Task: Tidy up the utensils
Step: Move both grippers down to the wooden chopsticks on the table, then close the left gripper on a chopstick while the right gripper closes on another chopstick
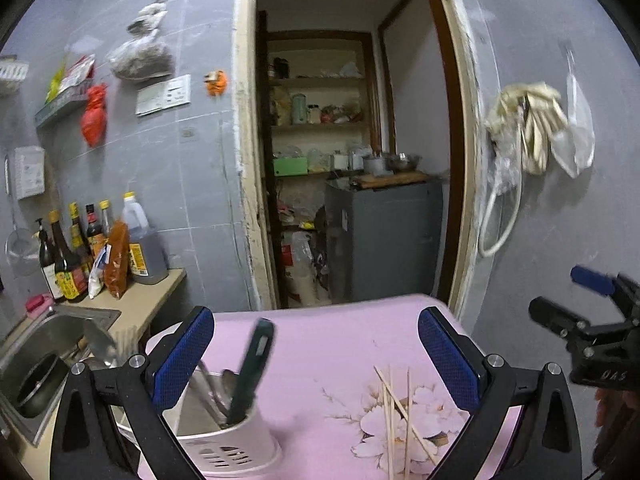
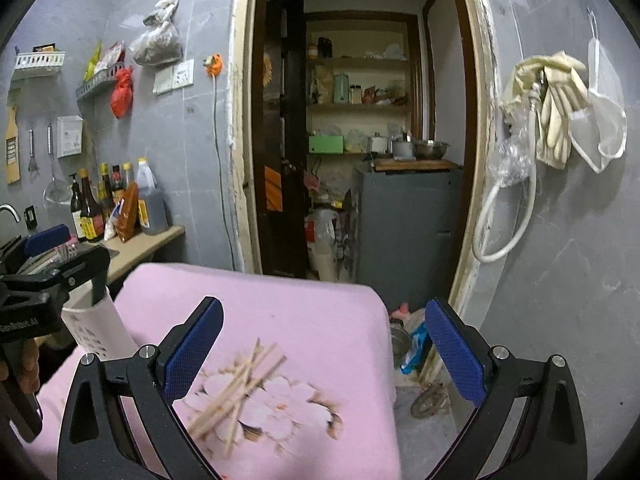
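The loose chopsticks (image 2: 240, 384) lie on the pink floral table (image 2: 320, 312) directly below and between the fingers of the right claw (image 2: 324, 356), which hangs over them spread wide and holding nothing. Their long axes run roughly from near-left to far-right in the right wrist view, fanned and crossing one another over the printed flower. The right claw looks the nearer of the two, so a pickup would likely fall to it.

The left claw (image 1: 316, 364) is also wide and empty, over the left part of the table, with the white slotted utensil holder (image 1: 232, 436) just by its left finger. The chopsticks (image 1: 396, 416) lie to its right, well apart from the holder.

They are thin, pale wooden sticks, several in a loose heap. The holder already carries a dark-handled tool (image 1: 252, 372) and some metal cutlery.
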A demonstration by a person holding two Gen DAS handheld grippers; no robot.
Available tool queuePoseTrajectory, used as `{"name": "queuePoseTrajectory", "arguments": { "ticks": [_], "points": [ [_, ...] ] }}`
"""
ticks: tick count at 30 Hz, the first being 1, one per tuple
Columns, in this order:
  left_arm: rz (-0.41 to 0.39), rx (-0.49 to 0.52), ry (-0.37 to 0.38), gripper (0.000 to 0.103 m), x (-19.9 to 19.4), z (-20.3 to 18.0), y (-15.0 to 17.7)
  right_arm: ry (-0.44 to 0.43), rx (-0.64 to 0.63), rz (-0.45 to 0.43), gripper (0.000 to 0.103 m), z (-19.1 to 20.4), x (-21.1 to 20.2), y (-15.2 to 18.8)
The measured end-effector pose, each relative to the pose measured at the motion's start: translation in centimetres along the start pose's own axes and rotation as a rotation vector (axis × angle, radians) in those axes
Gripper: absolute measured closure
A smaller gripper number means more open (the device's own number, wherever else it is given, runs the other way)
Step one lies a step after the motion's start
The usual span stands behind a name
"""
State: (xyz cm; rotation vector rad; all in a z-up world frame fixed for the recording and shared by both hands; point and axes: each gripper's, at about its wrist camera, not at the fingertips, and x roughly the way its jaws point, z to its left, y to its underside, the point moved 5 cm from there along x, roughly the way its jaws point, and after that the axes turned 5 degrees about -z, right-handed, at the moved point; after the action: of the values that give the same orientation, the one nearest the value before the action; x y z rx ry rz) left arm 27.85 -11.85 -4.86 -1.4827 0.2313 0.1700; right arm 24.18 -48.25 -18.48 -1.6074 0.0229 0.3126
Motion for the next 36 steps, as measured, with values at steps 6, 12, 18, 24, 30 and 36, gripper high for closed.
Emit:
{"name": "queuePoseTrajectory", "arguments": {
  "ticks": [6,12,18,24,30,36],
  "points": [
    [0.049,0.054,0.049,0.0,1.7,-3.1,0.9,-0.013,0.034,0.063,0.004,-2.4,1.5,2.1],
    [0.099,0.065,0.088,0.008,3.7,-5.1,1.9,-0.031,0.08,0.122,0.004,-3.6,3.4,4.1],
    [0.177,0.053,0.121,0.021,6.2,-6.0,3.5,-0.051,0.11,0.179,0.007,-4.0,5.1,6.1],
    [0.323,0.001,0.135,0.04,9.5,-5.8,6.5,-0.079,0.136,0.25,0.02,-3.4,7.6,8.0],
    [0.506,-0.045,0.159,0.057,12.6,-5.4,10.0,-0.129,0.162,0.381,0.038,-1.7,10.6,10.5],
    [0.62,-0.058,0.199,0.071,14.0,-5.4,12.7,-0.189,0.183,0.491,0.059,0.4,13.0,13.3]
  ]
}}
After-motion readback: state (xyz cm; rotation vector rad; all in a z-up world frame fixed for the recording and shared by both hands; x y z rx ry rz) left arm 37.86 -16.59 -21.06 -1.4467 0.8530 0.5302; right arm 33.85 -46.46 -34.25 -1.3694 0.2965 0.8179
